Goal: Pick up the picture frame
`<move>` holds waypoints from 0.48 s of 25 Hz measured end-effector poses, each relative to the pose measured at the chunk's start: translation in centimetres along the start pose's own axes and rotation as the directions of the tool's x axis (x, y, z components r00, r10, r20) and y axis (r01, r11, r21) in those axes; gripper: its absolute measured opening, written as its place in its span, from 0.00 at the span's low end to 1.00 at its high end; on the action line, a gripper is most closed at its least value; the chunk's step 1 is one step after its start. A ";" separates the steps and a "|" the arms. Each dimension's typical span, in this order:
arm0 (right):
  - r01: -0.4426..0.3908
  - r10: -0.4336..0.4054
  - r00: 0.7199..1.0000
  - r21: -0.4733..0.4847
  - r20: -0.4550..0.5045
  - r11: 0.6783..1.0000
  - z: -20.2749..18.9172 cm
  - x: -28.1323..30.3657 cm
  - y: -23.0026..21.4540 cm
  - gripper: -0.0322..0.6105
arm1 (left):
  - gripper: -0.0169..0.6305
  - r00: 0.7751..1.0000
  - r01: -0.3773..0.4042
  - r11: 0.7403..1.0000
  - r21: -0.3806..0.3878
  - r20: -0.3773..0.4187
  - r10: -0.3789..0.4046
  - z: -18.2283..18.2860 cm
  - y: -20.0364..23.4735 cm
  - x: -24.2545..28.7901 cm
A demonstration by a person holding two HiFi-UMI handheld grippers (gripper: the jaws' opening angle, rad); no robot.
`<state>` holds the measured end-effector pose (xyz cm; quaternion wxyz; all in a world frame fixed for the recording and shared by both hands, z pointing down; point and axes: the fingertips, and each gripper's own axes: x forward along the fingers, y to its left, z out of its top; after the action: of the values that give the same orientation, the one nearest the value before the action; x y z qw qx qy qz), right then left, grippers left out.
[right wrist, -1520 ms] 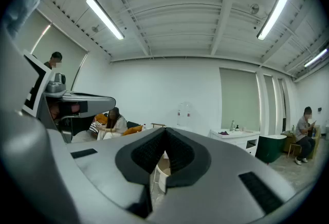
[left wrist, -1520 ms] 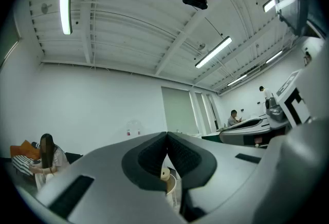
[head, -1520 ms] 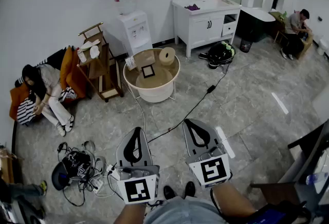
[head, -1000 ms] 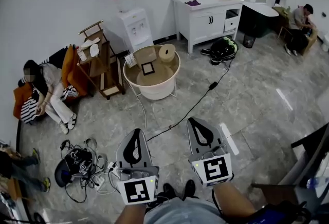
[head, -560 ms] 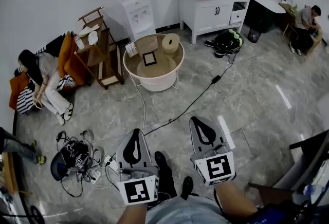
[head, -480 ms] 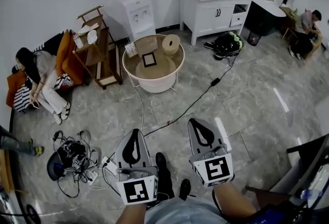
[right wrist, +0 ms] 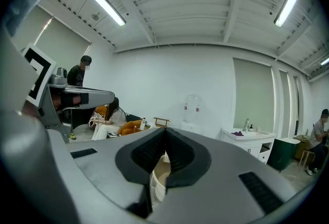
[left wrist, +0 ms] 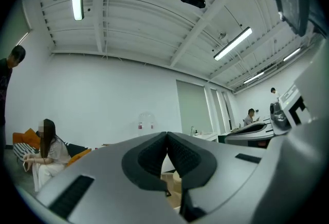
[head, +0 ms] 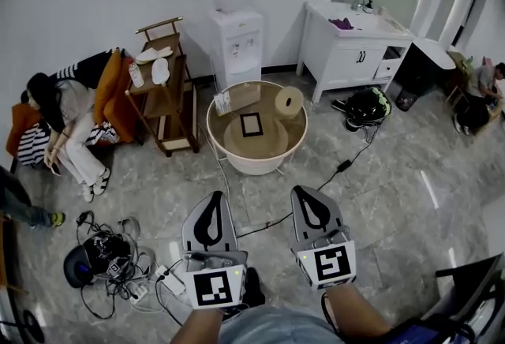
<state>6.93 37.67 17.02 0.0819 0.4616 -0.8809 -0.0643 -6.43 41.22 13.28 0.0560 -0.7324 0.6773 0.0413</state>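
A small dark picture frame (head: 252, 124) lies flat on the round top inside a white tub table (head: 223, 149), in the head view's upper middle. Beside it on that top sit a roll of tape (head: 289, 101) and a cardboard box (head: 237, 99). My left gripper (head: 212, 201) and right gripper (head: 307, 196) hang side by side low in the head view, well short of the table, both pointing toward it. In each gripper view the jaws meet at the tips with nothing between them. The tub's rim (right wrist: 158, 178) peeks below the right jaws.
A wooden rack (head: 164, 86) and a water dispenser (head: 236, 33) stand behind the table; a white cabinet (head: 353, 50) is at the right. A person (head: 61, 120) sits at the left wall. Cables and a power strip (head: 118, 263) lie on the floor at my left; a black cable (head: 316, 185) crosses toward the grippers.
The table with the picture frame has come closer and shifted right in the head view as I walked forward. Both grippers kept their spacing and stayed shut.
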 end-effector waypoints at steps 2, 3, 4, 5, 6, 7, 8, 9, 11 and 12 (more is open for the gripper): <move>0.001 -0.001 1.000 -0.006 0.002 1.000 1.0 2.2 -0.3 0.07 | 0.05 1.000 0.007 1.000 0.004 0.015 -0.007 0.6 1.2 1.8; 0.005 -0.005 1.000 -0.011 0.012 1.000 1.6 3.1 -0.5 0.07 | 0.05 1.000 0.011 1.000 0.005 0.021 -0.011 0.9 1.7 2.5; 0.011 -0.010 1.000 -0.016 0.026 1.000 2.1 3.9 -0.7 0.07 | 0.05 1.000 0.014 1.000 0.008 0.025 -0.014 1.1 2.2 3.2; 0.019 -0.018 0.999 -0.022 0.047 1.000 2.8 4.7 -0.9 0.07 | 0.05 0.999 0.017 1.000 0.016 0.030 -0.017 1.2 2.6 3.9; 0.029 -0.027 0.997 -0.029 0.070 0.999 3.5 5.4 -1.3 0.07 | 0.05 0.999 0.021 0.999 0.030 0.035 -0.022 1.3 3.0 4.6; 0.040 -0.037 0.996 -0.032 0.086 0.999 3.9 6.1 -1.7 0.07 | 0.05 0.999 0.028 0.998 0.049 0.038 -0.030 1.3 3.3 5.3; 0.050 -0.047 0.995 -0.030 0.091 0.998 4.0 6.5 -2.1 0.07 | 0.05 0.999 0.037 0.997 0.063 0.038 -0.039 1.3 3.4 6.0; 0.059 -0.057 0.995 -0.023 0.087 0.998 3.9 6.8 -2.6 0.07 | 0.05 0.998 0.046 0.997 0.068 0.034 -0.049 1.0 3.4 6.6; 0.073 -0.072 0.996 -0.001 0.057 0.997 2.9 7.3 -3.4 0.07 | 0.05 0.998 0.065 0.997 0.052 0.019 -0.066 0.2 3.0 7.7; 0.077 -0.078 0.996 0.010 0.038 0.997 2.2 7.6 -3.8 0.07 | 0.05 0.997 0.072 0.997 0.033 0.006 -0.073 -0.4 2.7 8.3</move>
<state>5.31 29.35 14.80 0.0602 0.4945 -0.8641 -0.0724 -8.45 32.80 12.45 0.0719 -0.7553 0.6507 0.0311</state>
